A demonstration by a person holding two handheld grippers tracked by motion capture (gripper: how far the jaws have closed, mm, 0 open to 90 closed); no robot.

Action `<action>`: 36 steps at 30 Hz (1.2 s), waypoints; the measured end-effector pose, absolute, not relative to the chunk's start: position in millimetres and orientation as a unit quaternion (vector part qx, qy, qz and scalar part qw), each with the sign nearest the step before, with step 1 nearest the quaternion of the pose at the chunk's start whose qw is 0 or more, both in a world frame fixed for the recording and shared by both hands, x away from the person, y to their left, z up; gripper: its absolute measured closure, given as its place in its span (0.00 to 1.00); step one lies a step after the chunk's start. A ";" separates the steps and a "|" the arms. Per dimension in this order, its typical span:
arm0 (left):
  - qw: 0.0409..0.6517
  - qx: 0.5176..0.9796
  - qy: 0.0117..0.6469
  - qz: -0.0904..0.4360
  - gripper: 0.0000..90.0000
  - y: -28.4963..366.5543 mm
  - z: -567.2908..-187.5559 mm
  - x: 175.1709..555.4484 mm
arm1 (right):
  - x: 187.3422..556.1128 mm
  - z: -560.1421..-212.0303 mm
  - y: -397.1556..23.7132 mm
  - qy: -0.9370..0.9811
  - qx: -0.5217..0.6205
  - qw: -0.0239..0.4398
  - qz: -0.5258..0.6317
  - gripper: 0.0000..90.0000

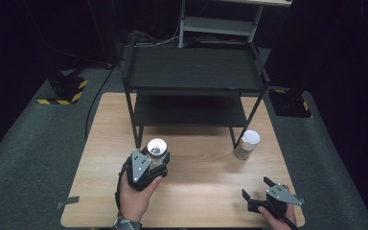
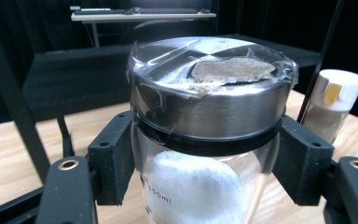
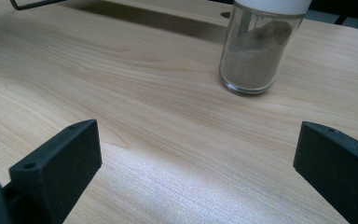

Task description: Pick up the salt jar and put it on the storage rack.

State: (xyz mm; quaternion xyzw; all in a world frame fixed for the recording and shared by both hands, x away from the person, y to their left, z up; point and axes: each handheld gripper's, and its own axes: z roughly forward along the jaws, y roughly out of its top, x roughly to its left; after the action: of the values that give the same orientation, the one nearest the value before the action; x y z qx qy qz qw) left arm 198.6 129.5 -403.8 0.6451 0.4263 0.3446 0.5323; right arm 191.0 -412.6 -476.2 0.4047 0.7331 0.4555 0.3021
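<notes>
We log a jar (image 2: 205, 140), steel lid, white contents, clamped in the left gripper (image 1: 148, 165) before the rack (image 1: 191, 72). Right gripper (image 1: 263, 191): jaws wide, empty, over the table (image 1: 196, 191). Spice jar (image 1: 247, 143) stands beside the rack's leg.

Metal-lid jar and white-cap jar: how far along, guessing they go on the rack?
Done: nothing placed; black rack shelves look bare. In hand: left claw shut on metal-lid jar, just below the lid. Left: white-cap jar stands on the table; right claw open, short of it.

Steel-lidded glass jar (image 2: 205, 140) upright, clamped in left claw (image 1: 154, 160).
</notes>
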 end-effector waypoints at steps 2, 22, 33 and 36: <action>0.535 0.645 0.423 0.345 0.34 126.2 -395.3 202.6 | 190.9 -476.2 -412.6 0.733 0.405 0.302 0.456 0.01; 0.552 0.630 0.396 0.375 0.34 113.3 -342.8 220.1 | 190.9 -476.3 -413.1 0.733 0.404 0.301 0.457 0.01; 0.565 0.614 0.389 0.391 0.34 107.2 -316.6 226.5 | 191.0 -476.2 -413.1 0.733 0.404 0.301 0.456 0.01; 0.571 0.606 0.390 0.393 0.34 104.6 -307.8 229.8 | 191.0 -476.3 -413.4 0.733 0.404 0.301 0.457 0.01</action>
State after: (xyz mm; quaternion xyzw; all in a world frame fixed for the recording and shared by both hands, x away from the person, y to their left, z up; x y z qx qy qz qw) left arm 229.8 104.6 -307.8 0.6060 0.3903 0.3934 0.5707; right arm 191.0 -413.4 -476.3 0.4040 0.7331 0.4568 0.3011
